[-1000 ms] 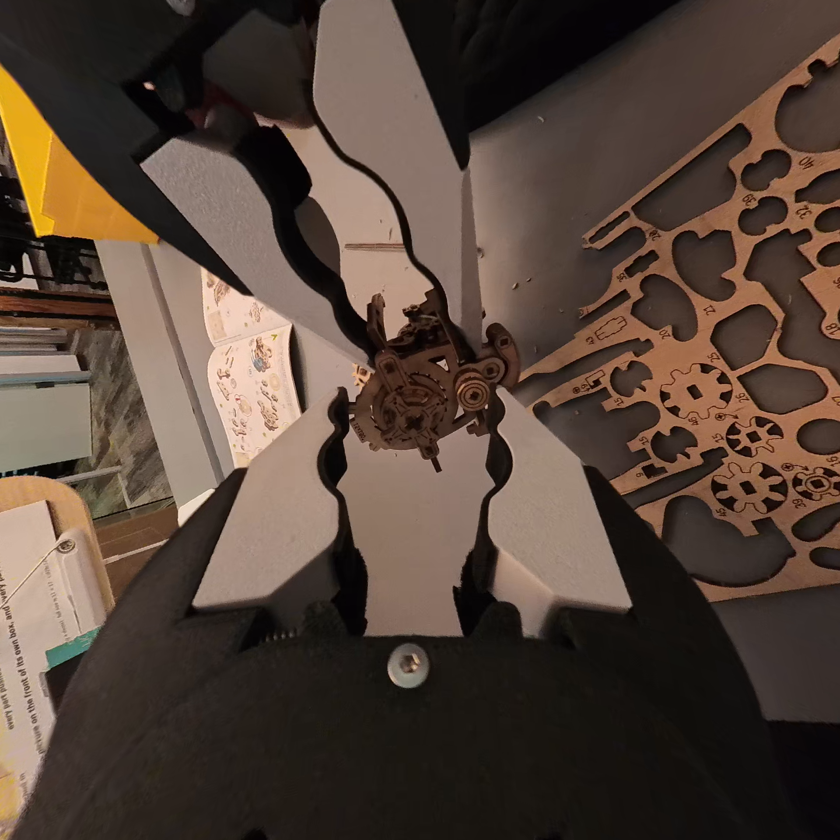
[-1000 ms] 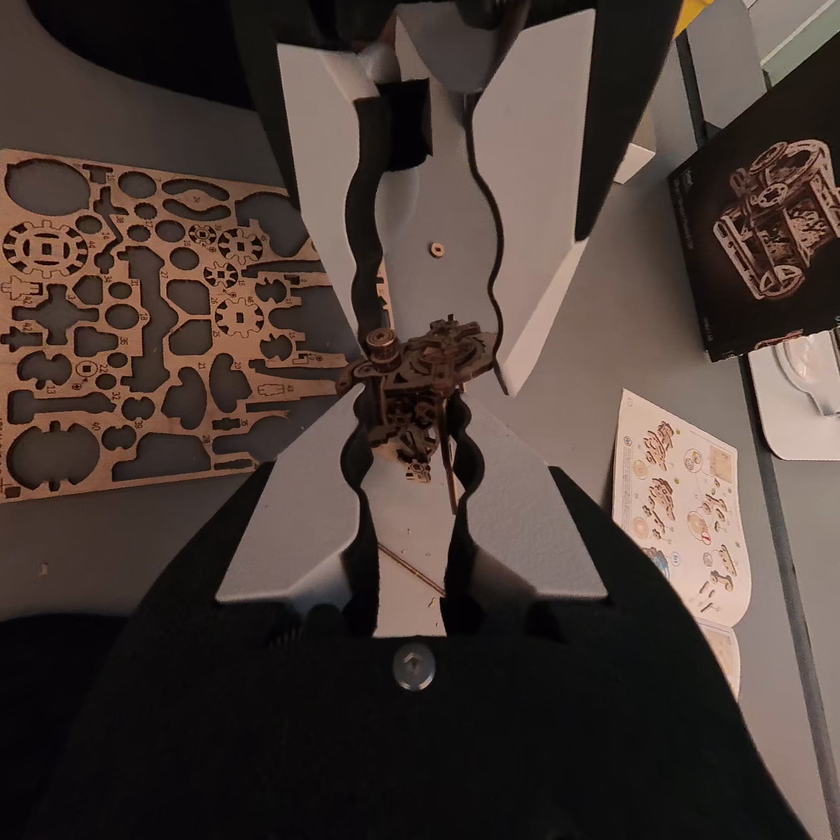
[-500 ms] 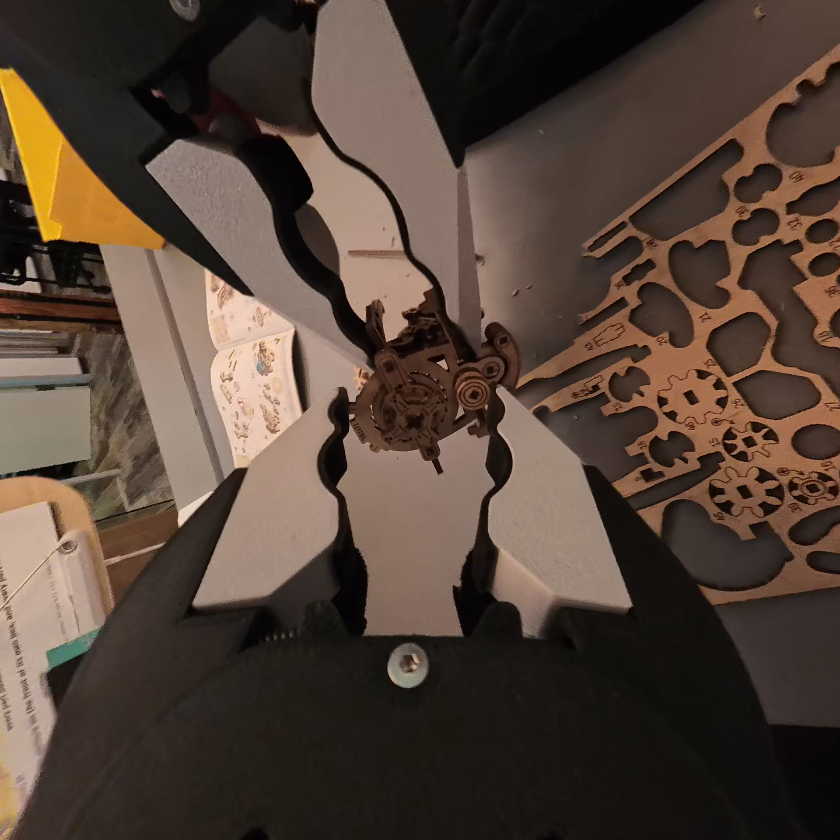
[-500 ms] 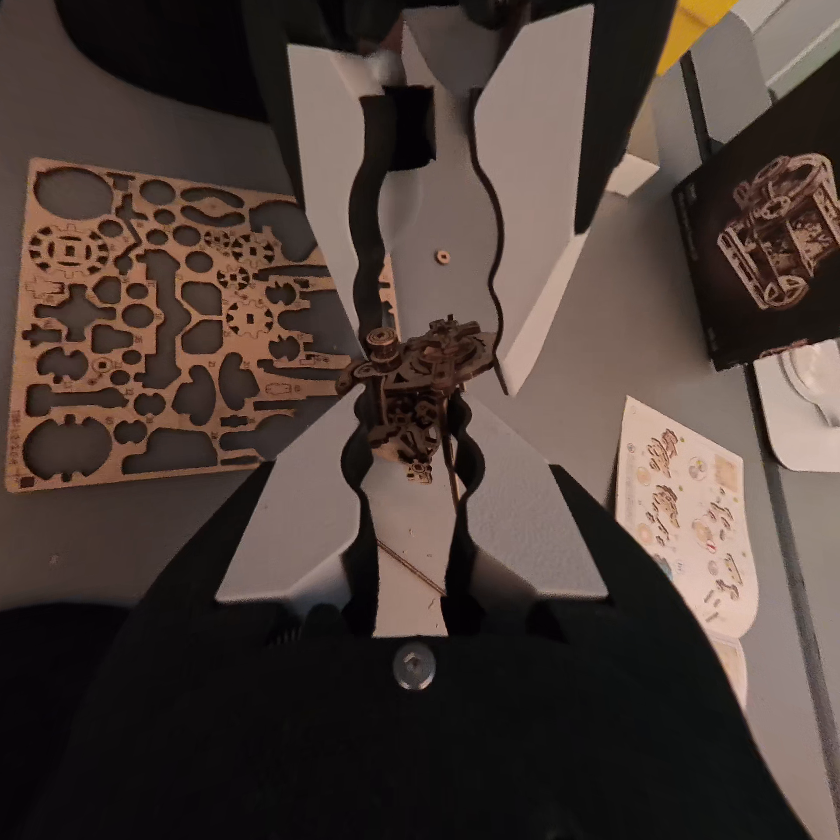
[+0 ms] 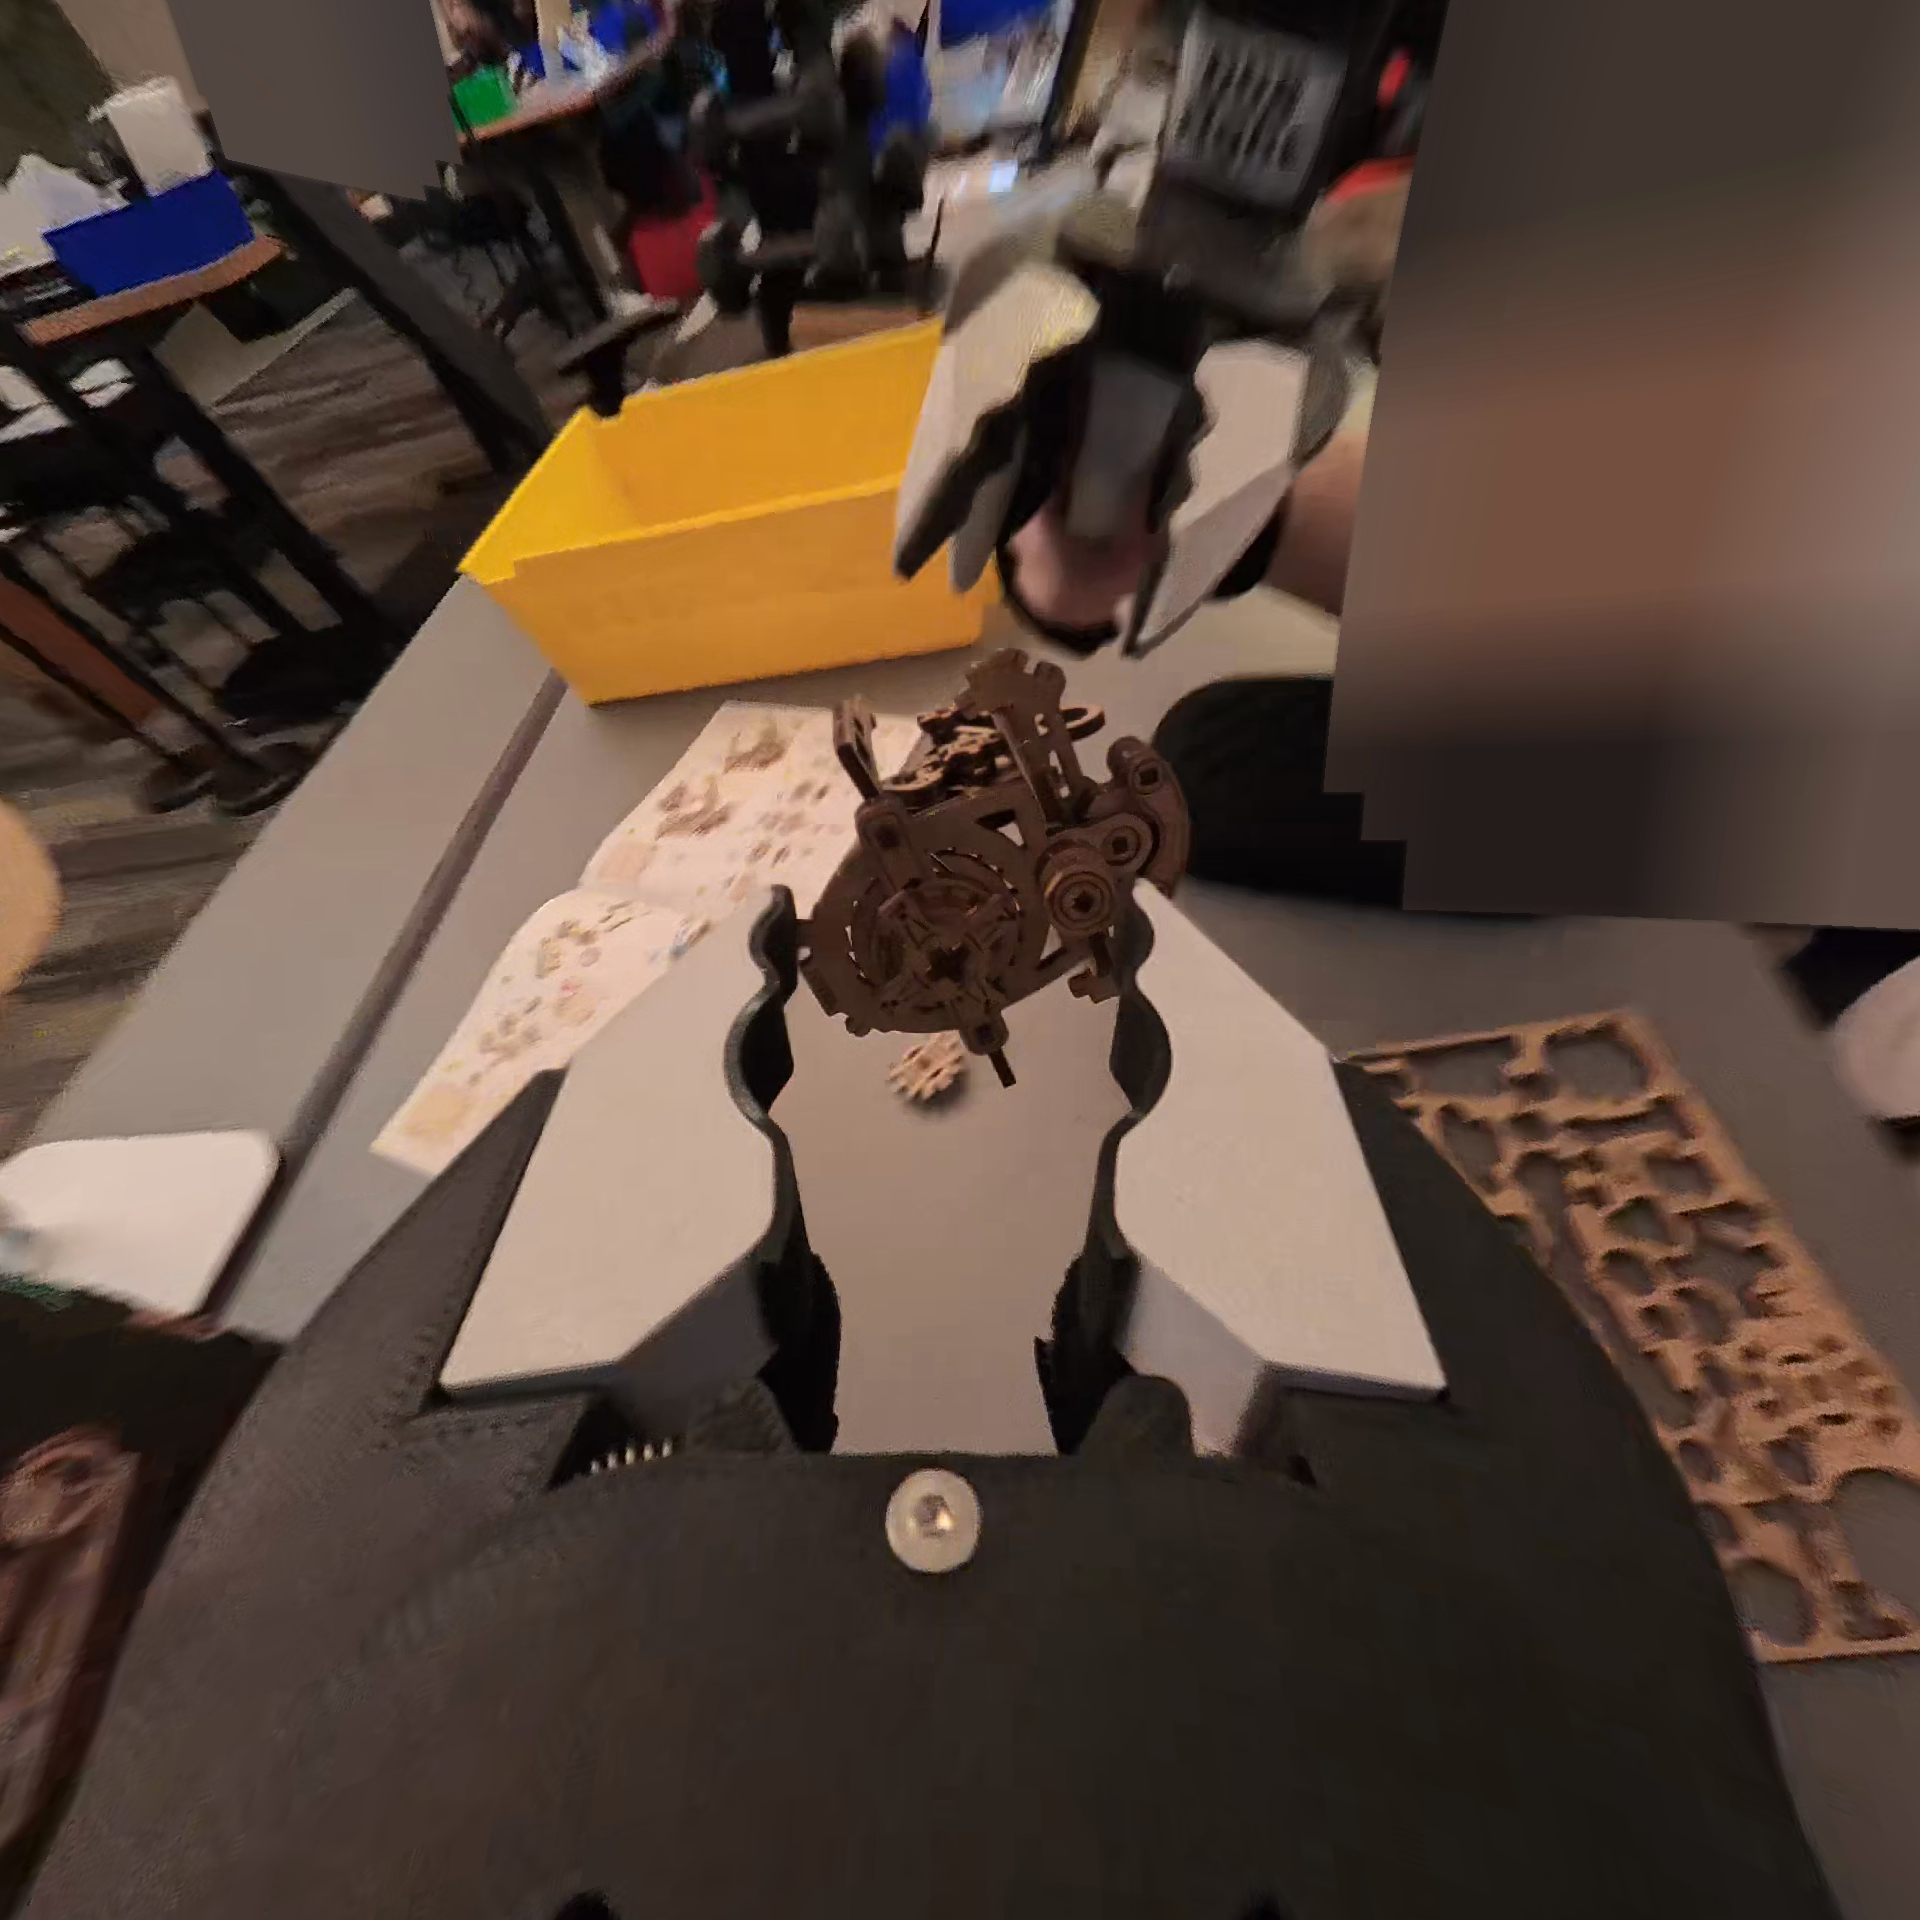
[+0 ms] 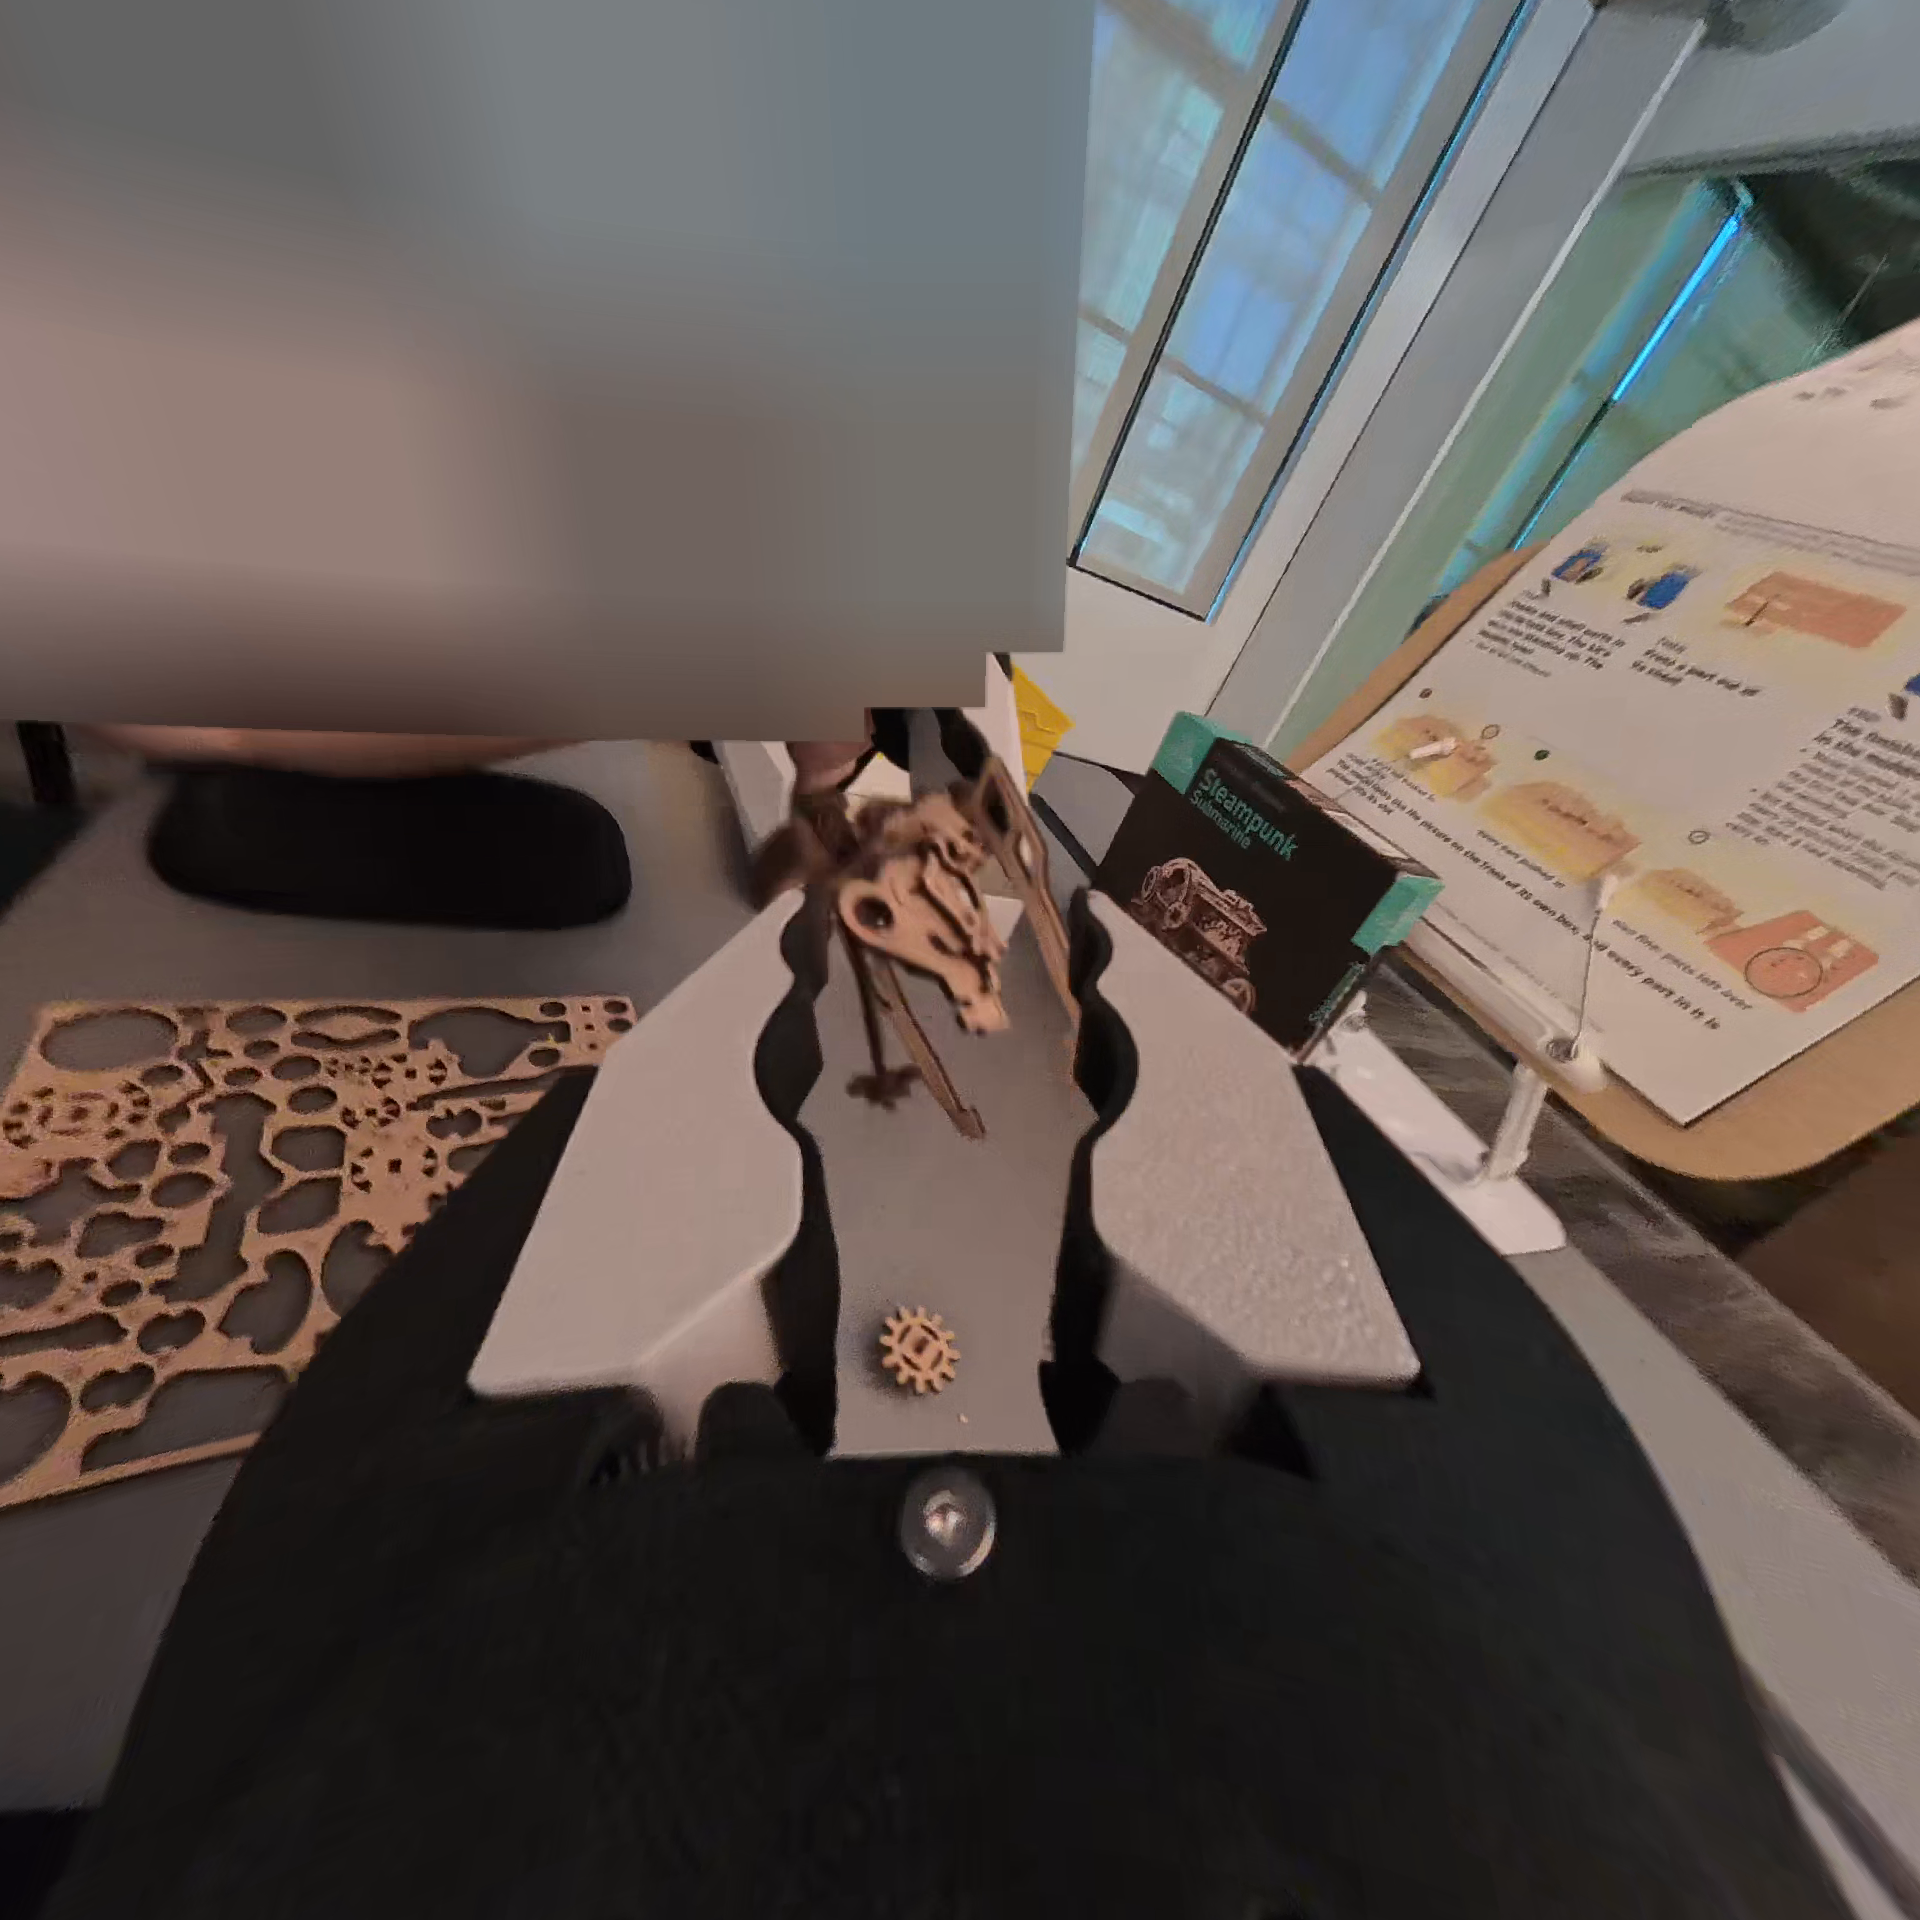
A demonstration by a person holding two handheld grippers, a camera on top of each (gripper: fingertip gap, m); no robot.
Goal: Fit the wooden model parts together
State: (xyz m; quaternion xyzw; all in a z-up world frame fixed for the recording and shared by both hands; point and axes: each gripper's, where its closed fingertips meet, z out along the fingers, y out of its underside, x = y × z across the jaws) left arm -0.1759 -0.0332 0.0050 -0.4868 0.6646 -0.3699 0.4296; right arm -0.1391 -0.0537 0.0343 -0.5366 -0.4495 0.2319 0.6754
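A dark wooden gear model (image 5: 966, 904) is held upright above the grey table (image 5: 935, 1247) between the fingertips of my left gripper (image 5: 956, 920), which is shut on it. My right gripper (image 5: 1029, 603) is in the air beyond the model, apart from it, open and empty. In the right wrist view the right gripper (image 6: 935, 925) has its jaws apart, and the model (image 6: 914, 914) shows blurred just past its tips. A small loose wooden gear (image 6: 916, 1348) lies on the table below; it also shows in the left wrist view (image 5: 928, 1070).
A punched-out wooden sheet (image 5: 1662, 1299) (image 6: 208, 1143) lies flat on the table. A yellow bin (image 5: 727, 520) stands at the far edge behind an open instruction booklet (image 5: 623, 914). A black model box (image 6: 1247, 894), an instruction board on a stand (image 6: 1662, 779) and a black pad (image 6: 384, 852) are nearby. Spacing between my two grippers at the tips: around 6 centimeters.
The right gripper has let go of the model and pulled away from it. Both views have swung up from looking down at the table. The left gripper still holds the model.
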